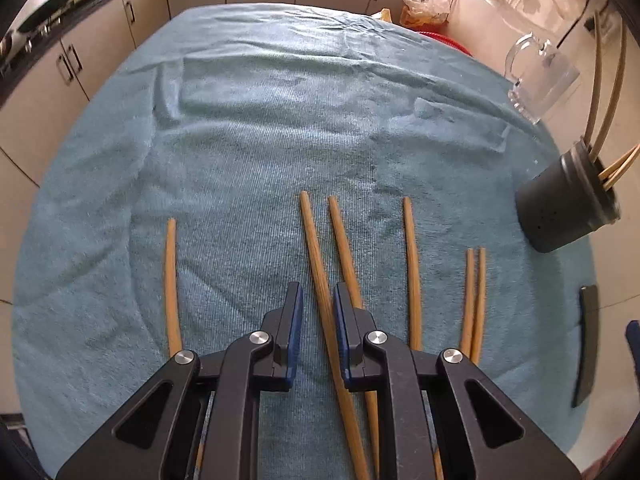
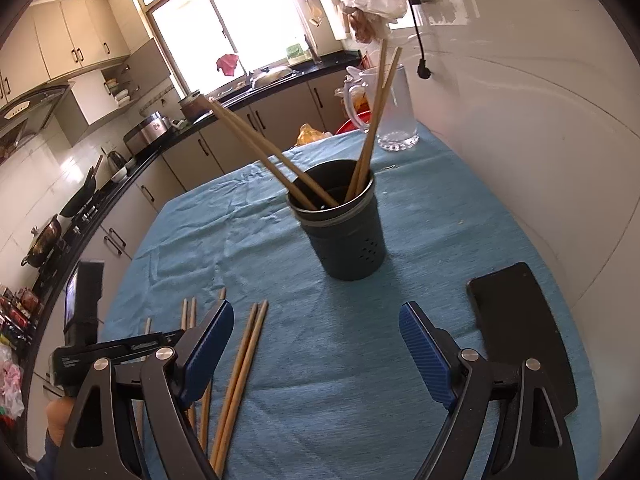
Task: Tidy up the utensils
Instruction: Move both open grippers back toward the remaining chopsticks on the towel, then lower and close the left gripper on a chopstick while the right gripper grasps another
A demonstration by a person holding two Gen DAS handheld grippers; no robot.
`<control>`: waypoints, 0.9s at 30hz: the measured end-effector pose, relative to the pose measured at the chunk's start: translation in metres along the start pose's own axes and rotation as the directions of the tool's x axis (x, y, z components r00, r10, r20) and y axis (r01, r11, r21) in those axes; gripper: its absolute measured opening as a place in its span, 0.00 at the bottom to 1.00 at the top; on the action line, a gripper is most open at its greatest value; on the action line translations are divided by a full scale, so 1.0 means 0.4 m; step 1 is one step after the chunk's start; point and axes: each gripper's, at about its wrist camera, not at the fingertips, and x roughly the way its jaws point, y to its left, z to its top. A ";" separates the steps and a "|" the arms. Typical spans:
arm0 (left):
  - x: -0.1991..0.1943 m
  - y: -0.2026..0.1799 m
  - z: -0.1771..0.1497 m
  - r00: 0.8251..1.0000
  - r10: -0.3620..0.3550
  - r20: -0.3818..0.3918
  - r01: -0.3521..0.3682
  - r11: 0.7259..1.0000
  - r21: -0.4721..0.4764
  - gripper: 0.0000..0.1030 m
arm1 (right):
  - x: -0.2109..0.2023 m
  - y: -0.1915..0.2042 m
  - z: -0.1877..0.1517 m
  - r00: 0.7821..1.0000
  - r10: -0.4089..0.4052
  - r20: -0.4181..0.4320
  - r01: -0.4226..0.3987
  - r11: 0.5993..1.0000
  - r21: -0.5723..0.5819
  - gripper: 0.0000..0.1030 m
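Observation:
Several wooden chopsticks lie side by side on the blue towel [image 1: 280, 120]. My left gripper [image 1: 318, 286] points steeply down over them, its jaws narrow, astride one chopstick [image 1: 310, 232]. A strip of towel still shows between that stick and the left pad [image 1: 295, 320], so the pads are not pressing it. Another chopstick [image 1: 342, 240] passes under the right finger. A dark round holder [image 2: 340, 232] stands mid-table with several chopsticks [image 2: 256, 144] leaning in it. My right gripper [image 2: 316, 312] hovers open in front of the holder with nothing between its fingers.
A single chopstick [image 1: 171, 280] lies off to the left, one [image 1: 412, 272] and a pair [image 1: 474, 300] to the right. A black phone [image 2: 520, 328] lies near the right edge. A glass mug [image 2: 394, 112] stands at the far corner. Kitchen cabinets surround the table.

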 end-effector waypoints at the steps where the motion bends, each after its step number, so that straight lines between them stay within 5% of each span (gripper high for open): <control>1: -0.001 0.000 -0.003 1.000 0.007 0.006 -0.007 1.000 0.000 0.09 | 0.004 0.008 0.000 1.000 0.007 -0.009 -0.007 1.000 -0.005 0.83; 10: -0.039 0.087 -0.067 1.000 -0.024 0.010 0.024 0.997 -0.077 0.06 | 0.068 0.092 0.004 0.987 0.064 -0.148 -0.074 0.995 -0.064 0.65; 15: -0.044 0.099 -0.077 0.999 -0.029 0.015 0.031 0.996 -0.082 0.06 | 0.191 0.180 0.010 0.942 0.105 -0.319 -0.137 0.987 -0.079 0.46; 21: -0.048 0.111 -0.087 0.999 -0.046 0.023 0.048 0.996 -0.079 0.06 | 0.371 0.235 0.009 0.879 0.071 -0.471 -0.111 0.992 -0.058 0.35; 27: -0.049 0.116 -0.089 0.997 -0.065 0.028 0.068 0.995 -0.080 0.06 | 0.440 0.298 -0.004 0.865 0.021 -0.501 -0.095 0.988 -0.123 0.26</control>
